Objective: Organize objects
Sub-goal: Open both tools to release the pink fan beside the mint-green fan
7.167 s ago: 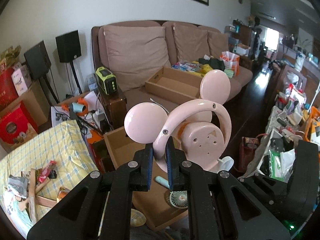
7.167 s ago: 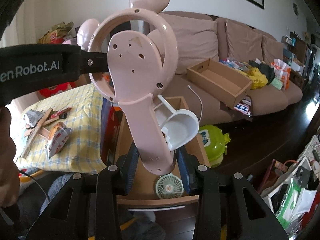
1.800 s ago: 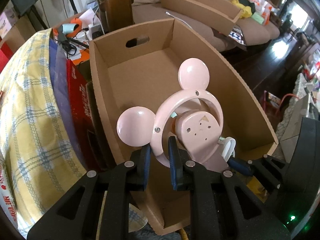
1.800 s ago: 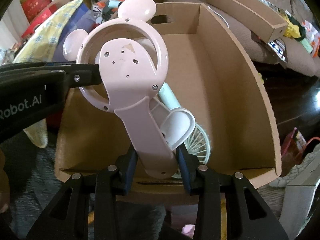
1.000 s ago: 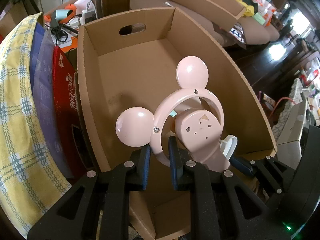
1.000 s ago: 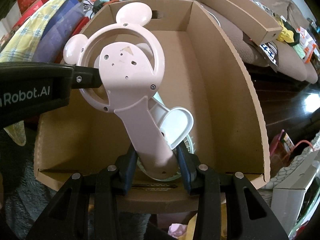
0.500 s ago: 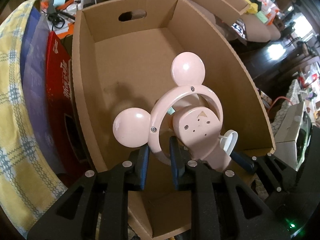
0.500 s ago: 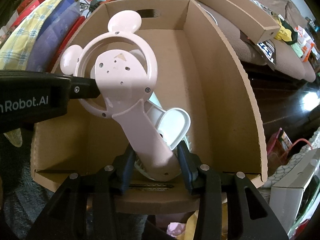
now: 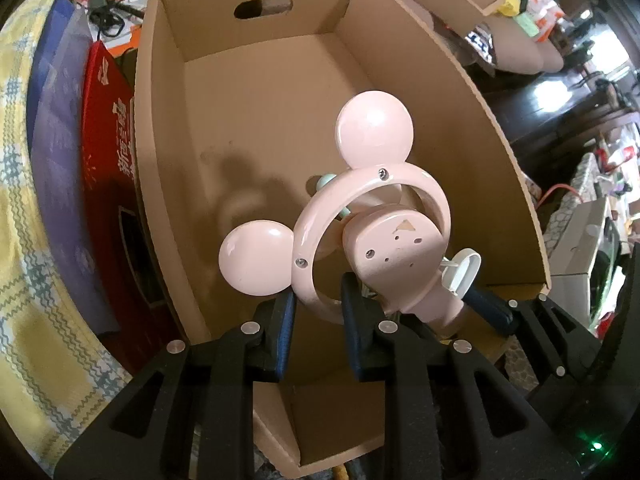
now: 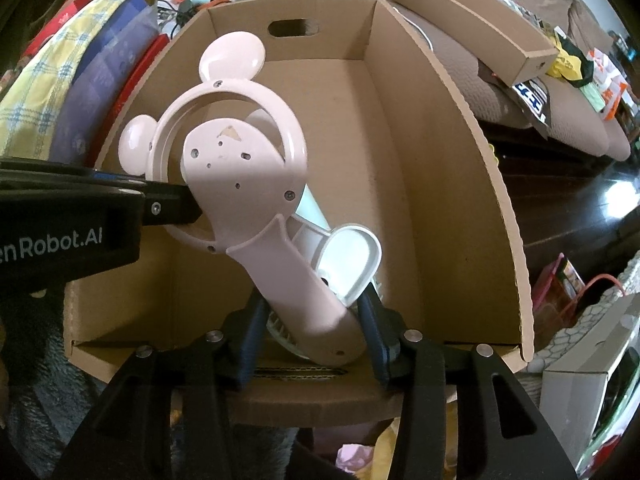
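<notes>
A pink hand fan with two round mouse ears (image 9: pixel 396 248) (image 10: pixel 236 160) hangs tilted inside an open cardboard box (image 9: pixel 256 120) (image 10: pixel 440 200). My left gripper (image 9: pixel 318 320) is shut on the fan's ring, just below the left ear. Its black finger (image 10: pixel 172 208) reaches in from the left in the right wrist view. My right gripper (image 10: pixel 312 328) has the fan's handle between its jaws, which are opening, and a gap shows beside its left pad. A white and mint fan (image 10: pixel 352 264) lies on the box floor under the pink one.
A yellow checked cloth (image 9: pixel 24 200) and a red carton (image 9: pixel 104 140) press against the box's left side. A long cardboard tray (image 10: pixel 480 40) rests on the sofa behind. A white box (image 10: pixel 592 380) stands at the lower right.
Since about a second ago the pink fan has sunk lower and tilted over inside the box. The right jaws have widened around its handle. The left gripper still holds the ring.
</notes>
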A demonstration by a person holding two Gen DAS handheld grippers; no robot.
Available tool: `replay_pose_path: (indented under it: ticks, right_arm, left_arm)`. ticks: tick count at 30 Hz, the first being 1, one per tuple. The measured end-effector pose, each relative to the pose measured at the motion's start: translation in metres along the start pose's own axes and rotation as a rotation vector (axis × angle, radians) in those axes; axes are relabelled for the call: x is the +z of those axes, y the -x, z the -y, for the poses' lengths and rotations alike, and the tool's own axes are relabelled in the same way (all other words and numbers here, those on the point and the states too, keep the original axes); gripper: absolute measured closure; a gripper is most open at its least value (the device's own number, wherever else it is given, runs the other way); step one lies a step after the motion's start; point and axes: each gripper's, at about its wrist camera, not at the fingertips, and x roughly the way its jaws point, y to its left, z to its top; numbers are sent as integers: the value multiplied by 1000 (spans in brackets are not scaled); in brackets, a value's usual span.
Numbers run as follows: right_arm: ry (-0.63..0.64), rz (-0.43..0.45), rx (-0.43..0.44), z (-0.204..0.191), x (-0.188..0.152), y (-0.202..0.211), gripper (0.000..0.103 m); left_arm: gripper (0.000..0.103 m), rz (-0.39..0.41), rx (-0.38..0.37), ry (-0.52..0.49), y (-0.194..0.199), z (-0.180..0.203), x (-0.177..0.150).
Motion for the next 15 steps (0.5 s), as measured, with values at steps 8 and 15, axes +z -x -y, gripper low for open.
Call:
replay_pose_path:
  ticks: [8, 15]
  right_arm:
    - [-31, 6, 22, 5, 0, 3, 47]
    - [-71, 34, 3, 14, 0, 10, 38]
  left_arm:
    - [81, -35, -16, 20, -4, -3, -1]
    - [39, -13, -11, 2, 3, 0, -4]
